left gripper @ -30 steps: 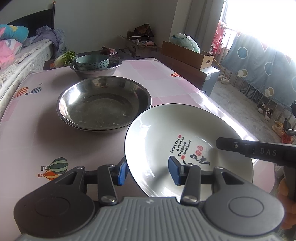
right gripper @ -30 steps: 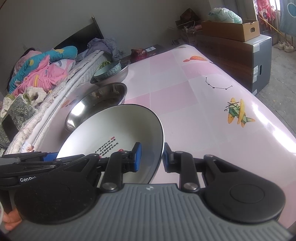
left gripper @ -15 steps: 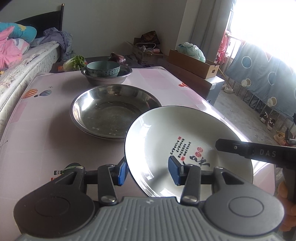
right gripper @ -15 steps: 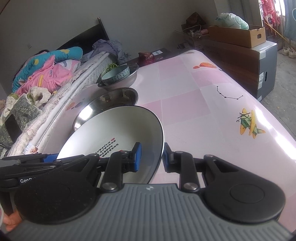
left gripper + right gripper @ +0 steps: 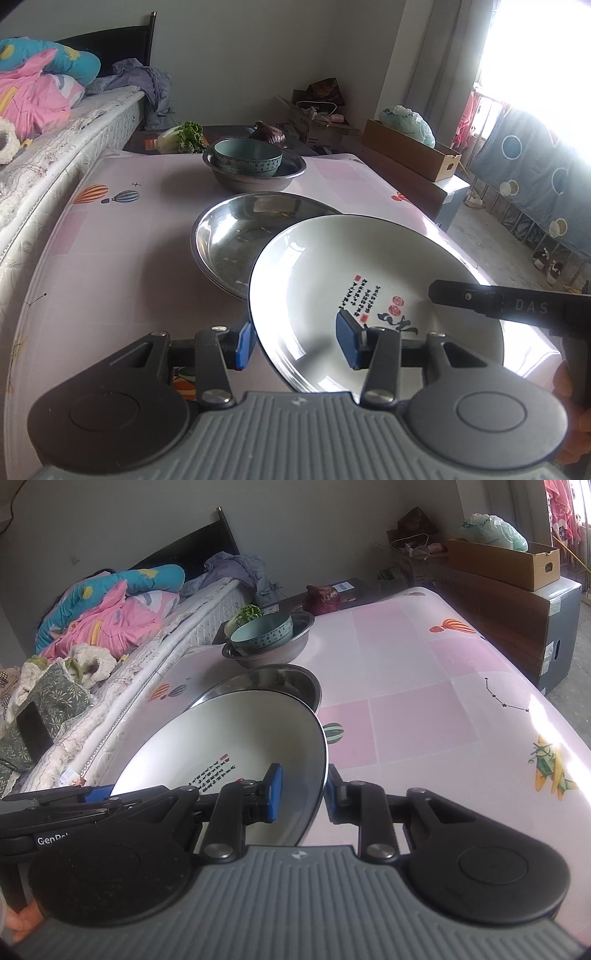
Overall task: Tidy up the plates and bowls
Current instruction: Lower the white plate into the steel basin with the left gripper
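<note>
While both grippers straddle its rim from opposite sides, a white plate (image 5: 369,280) with red and black calligraphy hangs tilted above a pink table (image 5: 122,258). Left gripper (image 5: 297,345) and right gripper (image 5: 301,794) each pinch the plate's edge between blue pads. Just beyond sits a wide steel basin (image 5: 236,236); farther back, a teal bowl (image 5: 247,157) rests inside a smaller steel bowl (image 5: 258,177).

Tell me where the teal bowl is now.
The teal bowl sits inside a steel basin at the far end of the table, beyond the large steel pan and in front of the greens.
</note>
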Demonstrator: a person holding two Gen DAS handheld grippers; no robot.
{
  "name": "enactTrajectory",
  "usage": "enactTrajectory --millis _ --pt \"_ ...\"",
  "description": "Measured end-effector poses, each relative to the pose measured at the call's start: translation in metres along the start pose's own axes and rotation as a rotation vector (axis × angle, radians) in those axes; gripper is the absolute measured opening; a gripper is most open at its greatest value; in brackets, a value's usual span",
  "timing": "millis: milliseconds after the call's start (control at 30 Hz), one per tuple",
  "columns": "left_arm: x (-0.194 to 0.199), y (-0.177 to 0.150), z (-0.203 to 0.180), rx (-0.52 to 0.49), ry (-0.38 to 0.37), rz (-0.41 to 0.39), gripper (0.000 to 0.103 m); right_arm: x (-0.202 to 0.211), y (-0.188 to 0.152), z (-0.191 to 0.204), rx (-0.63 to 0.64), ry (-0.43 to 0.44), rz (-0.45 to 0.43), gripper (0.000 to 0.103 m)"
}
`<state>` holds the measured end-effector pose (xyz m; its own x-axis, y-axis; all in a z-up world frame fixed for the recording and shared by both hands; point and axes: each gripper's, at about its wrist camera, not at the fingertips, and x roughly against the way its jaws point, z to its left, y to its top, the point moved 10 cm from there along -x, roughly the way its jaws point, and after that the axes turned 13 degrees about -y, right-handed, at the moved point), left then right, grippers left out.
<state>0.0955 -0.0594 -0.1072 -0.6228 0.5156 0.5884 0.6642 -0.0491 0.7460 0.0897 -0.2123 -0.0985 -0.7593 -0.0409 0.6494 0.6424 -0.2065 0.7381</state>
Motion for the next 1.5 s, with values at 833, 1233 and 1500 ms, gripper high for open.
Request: enactTrajectory --millis 833,1233,1500 --pt "-0.029 0.014 0.039 0.081 0.021 0.049 0.046 -0.059 0.02 0.022 -0.008 0.007 0.088 0.024" --pt "-0.045 0.033 0.052 0.131 0.019 0.053 0.047 -0.089 0.038 0.022 -0.046 0.015 0.129 0.024" --pt "-0.047 0.036 0.06 0.147 0.034 0.048 0.047 -0.095 0.051 0.021 -0.056 0.012 0.103 0.028"
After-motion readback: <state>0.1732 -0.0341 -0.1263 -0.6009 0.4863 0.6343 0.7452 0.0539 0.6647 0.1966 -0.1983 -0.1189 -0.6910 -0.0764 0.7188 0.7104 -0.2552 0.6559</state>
